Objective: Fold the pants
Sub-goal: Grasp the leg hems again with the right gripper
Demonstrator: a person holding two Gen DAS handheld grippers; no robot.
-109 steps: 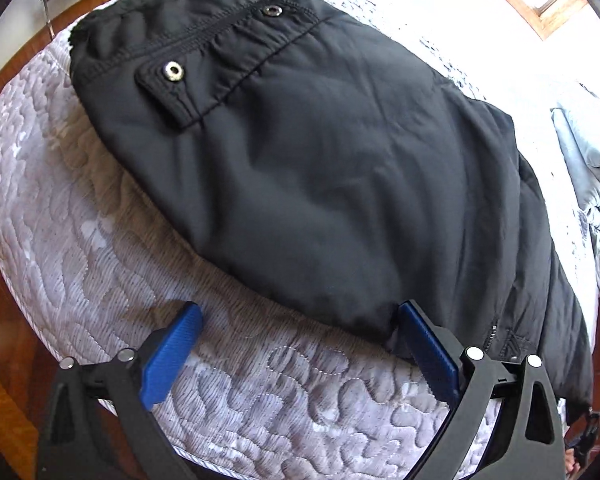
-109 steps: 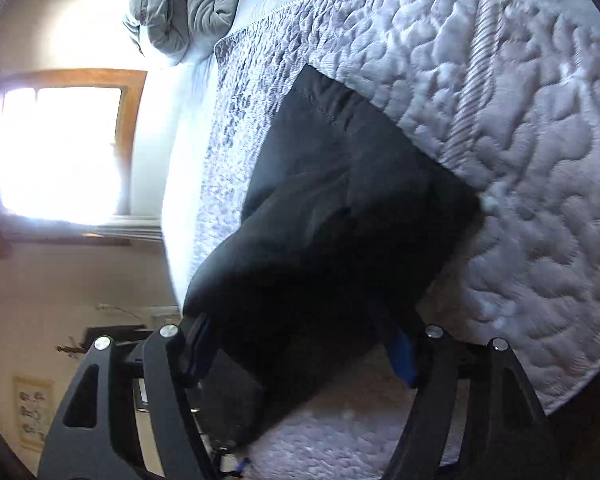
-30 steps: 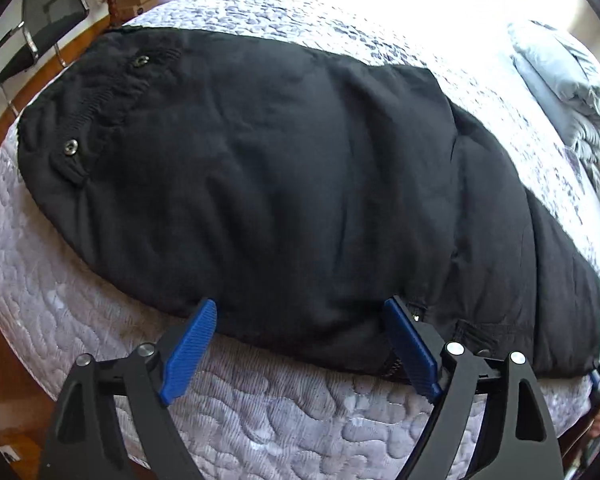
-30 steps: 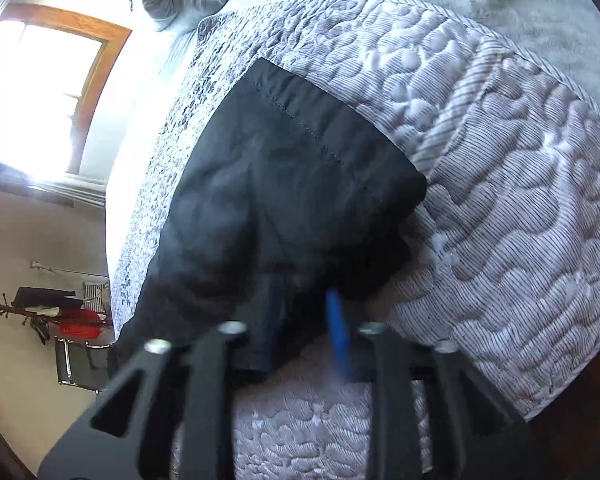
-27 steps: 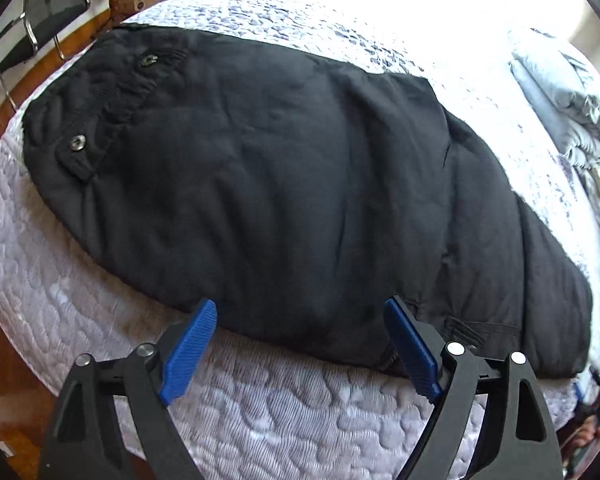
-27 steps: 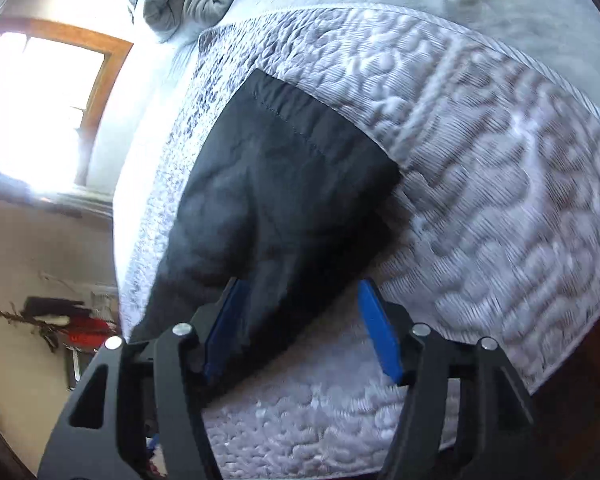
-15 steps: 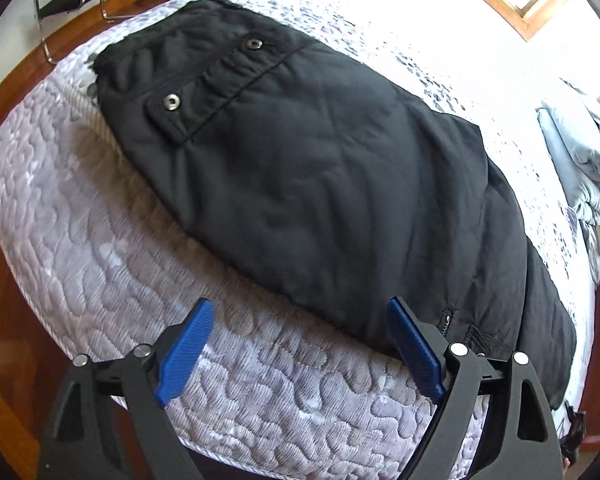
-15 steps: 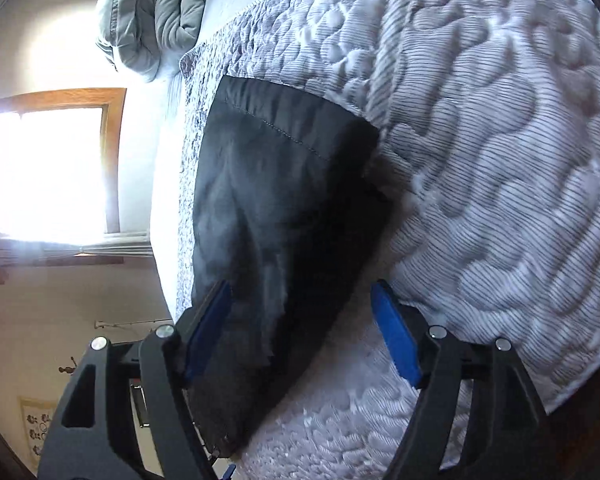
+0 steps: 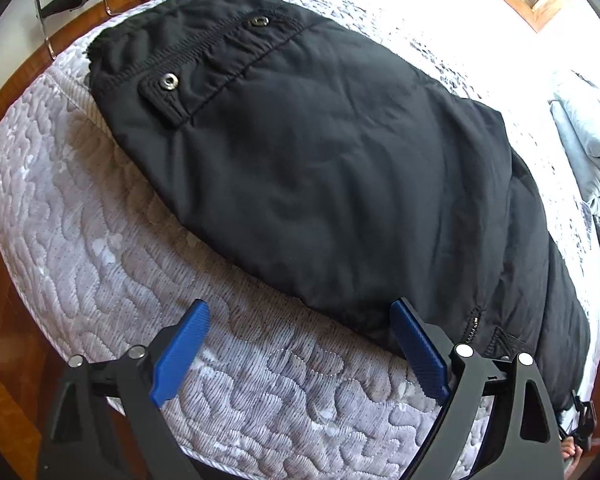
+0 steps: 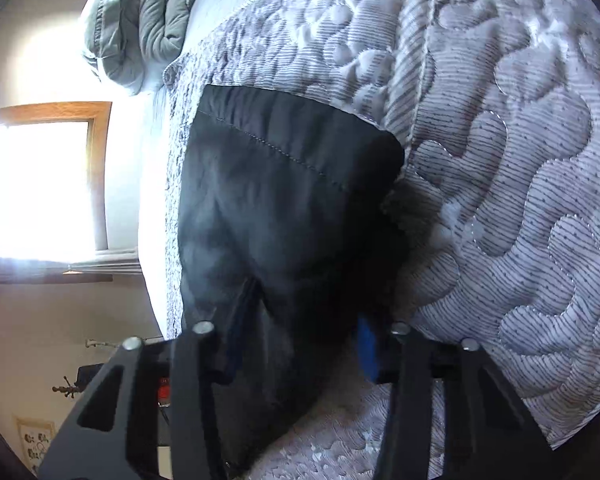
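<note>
right gripper [image 10: 296, 344] jaws narrowed around pants [image 10: 284, 208] hem (left gripper [image 9: 300, 356] spread).

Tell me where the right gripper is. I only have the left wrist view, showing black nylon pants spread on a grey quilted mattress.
Observer: The right gripper is at the leg end of the black nylon pants, with one finger on either side of the fabric.
Operator: Has it clamped?
Observer: I cannot tell. Dark cloth fills the gap between the blue pads, and the picture is blurred there.
Operator: Is the hem flat?
Observer: Yes. The stitched hem lies flat on the grey quilted mattress, close to its piped edge.
</note>
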